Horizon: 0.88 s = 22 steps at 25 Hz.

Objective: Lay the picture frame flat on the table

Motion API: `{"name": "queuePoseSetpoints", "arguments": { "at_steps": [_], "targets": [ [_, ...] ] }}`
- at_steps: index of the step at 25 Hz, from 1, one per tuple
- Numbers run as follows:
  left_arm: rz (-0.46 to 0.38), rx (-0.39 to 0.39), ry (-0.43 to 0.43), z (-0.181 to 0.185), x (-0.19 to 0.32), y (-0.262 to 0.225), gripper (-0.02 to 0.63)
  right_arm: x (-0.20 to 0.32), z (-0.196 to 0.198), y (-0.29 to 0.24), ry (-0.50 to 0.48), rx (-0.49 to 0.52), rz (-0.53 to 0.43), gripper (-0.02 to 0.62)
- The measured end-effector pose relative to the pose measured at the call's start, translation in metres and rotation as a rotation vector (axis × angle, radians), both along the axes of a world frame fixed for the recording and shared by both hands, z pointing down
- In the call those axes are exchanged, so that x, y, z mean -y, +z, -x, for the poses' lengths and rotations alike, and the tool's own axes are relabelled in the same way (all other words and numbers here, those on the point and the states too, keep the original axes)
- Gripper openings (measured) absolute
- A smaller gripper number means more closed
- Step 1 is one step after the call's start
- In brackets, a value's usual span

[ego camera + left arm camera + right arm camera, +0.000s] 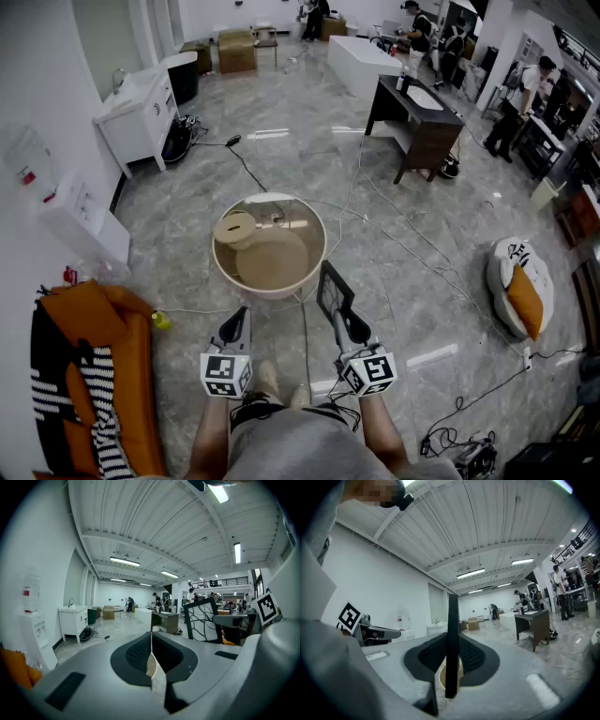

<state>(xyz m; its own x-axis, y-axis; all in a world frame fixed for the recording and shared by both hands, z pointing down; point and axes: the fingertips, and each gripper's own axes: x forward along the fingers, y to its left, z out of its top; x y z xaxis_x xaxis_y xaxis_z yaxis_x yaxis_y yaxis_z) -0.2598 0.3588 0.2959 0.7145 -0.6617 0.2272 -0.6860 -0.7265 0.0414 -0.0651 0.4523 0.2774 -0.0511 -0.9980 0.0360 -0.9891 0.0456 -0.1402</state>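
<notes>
- Head view: the person is standing at a round table [221, 272] and holding both grippers out in front. The right gripper [345, 319] is grasping the picture frame [333, 289] by its lower edge and holding it raised on end, by the table's near right rim. The left gripper [240, 315] is pointing at the near rim and carrying nothing.
- Left gripper view: the left gripper's jaws are pressing together with nothing between them. The picture frame [202, 619] is standing upright off to the right.
- Right gripper view: the frame [452, 639] is showing edge-on as a dark vertical bar, and the jaws are clamping it from both sides.
</notes>
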Motion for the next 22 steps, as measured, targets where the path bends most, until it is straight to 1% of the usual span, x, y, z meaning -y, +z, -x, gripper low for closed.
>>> {"name": "queuePoseSetpoints", "arguments": {
  "at_steps": [7,12,22],
  "targets": [
    [0.008,0.001,0.009,-0.002,0.013,0.001,0.025,0.013,0.0,0.001,0.002,0.009,-0.001,0.066],
    [0.03,0.005,0.017,-0.003,0.034,0.007,0.025,0.032,0.005,0.008,-0.001,0.01,0.029,0.066],
    [0.053,-0.005,0.09,-0.004,0.102,0.017,0.025,0.088,0.011,0.008,0.069,0.01,0.03,0.066]
  ]
}}
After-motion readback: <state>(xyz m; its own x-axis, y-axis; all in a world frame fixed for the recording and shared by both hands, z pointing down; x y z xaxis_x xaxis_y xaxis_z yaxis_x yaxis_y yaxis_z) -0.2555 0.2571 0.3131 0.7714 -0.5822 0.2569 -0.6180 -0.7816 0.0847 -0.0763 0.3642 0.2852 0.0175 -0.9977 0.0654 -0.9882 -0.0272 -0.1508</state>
